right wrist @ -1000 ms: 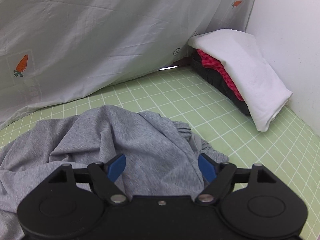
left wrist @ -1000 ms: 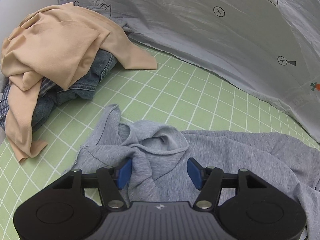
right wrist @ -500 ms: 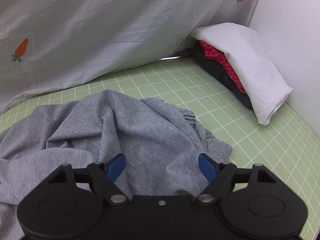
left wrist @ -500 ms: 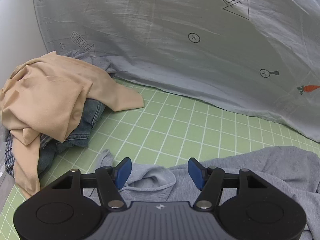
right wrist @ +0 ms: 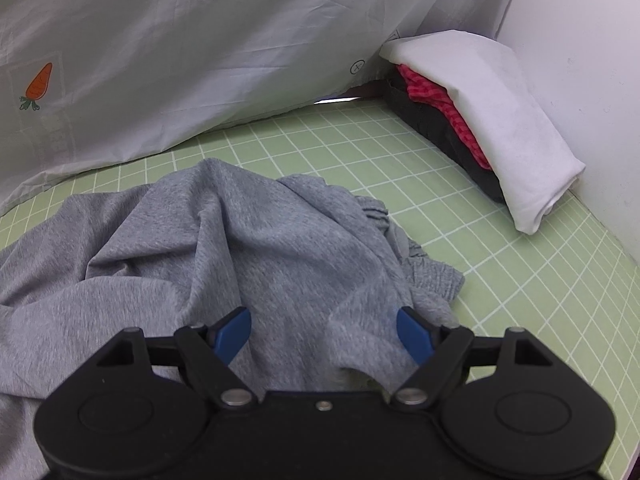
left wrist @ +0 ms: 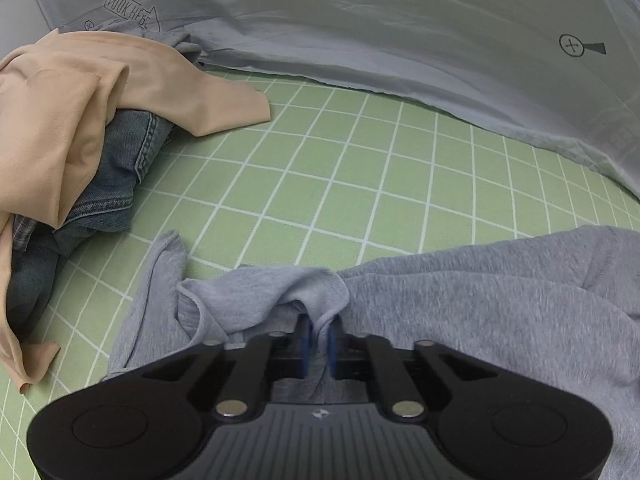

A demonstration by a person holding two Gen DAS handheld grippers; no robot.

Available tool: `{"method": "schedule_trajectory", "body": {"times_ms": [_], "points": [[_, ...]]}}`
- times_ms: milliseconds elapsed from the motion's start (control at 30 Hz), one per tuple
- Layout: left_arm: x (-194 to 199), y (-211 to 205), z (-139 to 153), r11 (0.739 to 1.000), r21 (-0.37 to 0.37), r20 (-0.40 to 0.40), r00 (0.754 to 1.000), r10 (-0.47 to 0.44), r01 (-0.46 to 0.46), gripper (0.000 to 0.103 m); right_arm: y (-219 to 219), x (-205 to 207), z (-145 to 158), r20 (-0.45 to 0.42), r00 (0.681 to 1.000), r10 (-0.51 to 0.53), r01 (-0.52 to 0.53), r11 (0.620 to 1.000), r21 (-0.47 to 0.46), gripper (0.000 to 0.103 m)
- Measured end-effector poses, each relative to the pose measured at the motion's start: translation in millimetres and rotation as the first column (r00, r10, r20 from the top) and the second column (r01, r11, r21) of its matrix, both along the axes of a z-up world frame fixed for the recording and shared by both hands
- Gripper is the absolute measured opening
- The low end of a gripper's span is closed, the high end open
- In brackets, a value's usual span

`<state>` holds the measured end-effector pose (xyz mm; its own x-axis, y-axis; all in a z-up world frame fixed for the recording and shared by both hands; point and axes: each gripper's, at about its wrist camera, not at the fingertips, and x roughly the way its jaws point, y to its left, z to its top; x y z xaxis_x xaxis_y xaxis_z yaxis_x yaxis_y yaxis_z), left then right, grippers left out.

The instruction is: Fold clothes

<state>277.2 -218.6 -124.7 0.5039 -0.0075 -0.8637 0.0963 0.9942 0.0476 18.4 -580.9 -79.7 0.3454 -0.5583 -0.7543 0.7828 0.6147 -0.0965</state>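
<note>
A crumpled grey garment [left wrist: 480, 300] lies on the green grid mat [left wrist: 320, 184]. My left gripper [left wrist: 318, 340] is shut on a raised fold of the grey cloth at its left end. In the right wrist view the same grey garment [right wrist: 240, 240] bunches up on the mat [right wrist: 500, 280], with an elastic waistband at its right edge. My right gripper [right wrist: 324, 332] is open, its blue fingertips [right wrist: 232, 332] resting low over the cloth with a ridge of fabric between them.
A heap of unfolded clothes, a beige garment [left wrist: 72, 92] over blue jeans [left wrist: 120, 168], sits at the left. A stack of folded clothes, white [right wrist: 492, 112] over red and black, leans by the right wall. A pale printed sheet [left wrist: 360, 20] hangs behind.
My left gripper dropped back onto the grey garment and closed on a fold of it. My right gripper stayed open and moved slightly closer over the cloth.
</note>
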Motion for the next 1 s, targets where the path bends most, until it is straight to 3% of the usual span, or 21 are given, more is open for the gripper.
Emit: {"method": "schedule_trajectory", "body": {"times_ms": [167, 400, 500, 633, 733, 833, 900, 933, 1000], "points": [[-29, 14, 42, 0.999, -0.050, 0.112, 0.994, 0.013, -0.007, 0.002, 8, -11, 9, 0.042, 0.999, 0.009, -0.009, 1.000, -0.006, 0.080], [-122, 51, 93, 0.992, -0.126, 0.202, 0.979, 0.029, -0.003, 0.002, 38, -54, 16, 0.096, 0.995, 0.038, -0.039, 0.999, 0.017, 0.080], [-167, 70, 91, 0.987, -0.161, 0.151, 0.987, 0.052, -0.027, 0.002, 48, -73, 10, 0.079, 0.995, 0.062, -0.065, 0.997, 0.041, 0.080], [-214, 95, 59, 0.979, -0.170, 0.001, 0.994, 0.112, -0.110, 0.002, 56, -94, 3, 0.062, 0.995, 0.081, -0.086, 0.993, 0.079, 0.080], [-238, 114, 33, 0.966, -0.183, -0.118, 0.980, 0.160, -0.180, 0.003, 54, -103, 0, 0.065, 0.995, 0.078, -0.084, 0.991, 0.102, 0.080], [-244, 127, 28, 0.946, -0.209, -0.141, 0.965, 0.221, -0.248, 0.008, 52, -108, 1, 0.075, 0.994, 0.078, -0.086, 0.990, 0.116, 0.080], [-244, 135, 27, 0.928, -0.230, -0.154, 0.953, 0.261, -0.292, 0.025, 51, -109, 2, 0.089, 0.993, 0.073, -0.083, 0.989, 0.126, 0.080], [-241, 138, 26, 0.917, -0.246, -0.163, 0.947, 0.278, -0.312, 0.039, 50, -111, 3, 0.100, 0.993, 0.067, -0.080, 0.988, 0.133, 0.080], [-236, 142, 23, 0.893, -0.286, -0.189, 0.934, 0.303, -0.348, 0.050, 43, -113, 5, 0.134, 0.990, 0.034, -0.056, 0.986, 0.157, 0.080]]}}
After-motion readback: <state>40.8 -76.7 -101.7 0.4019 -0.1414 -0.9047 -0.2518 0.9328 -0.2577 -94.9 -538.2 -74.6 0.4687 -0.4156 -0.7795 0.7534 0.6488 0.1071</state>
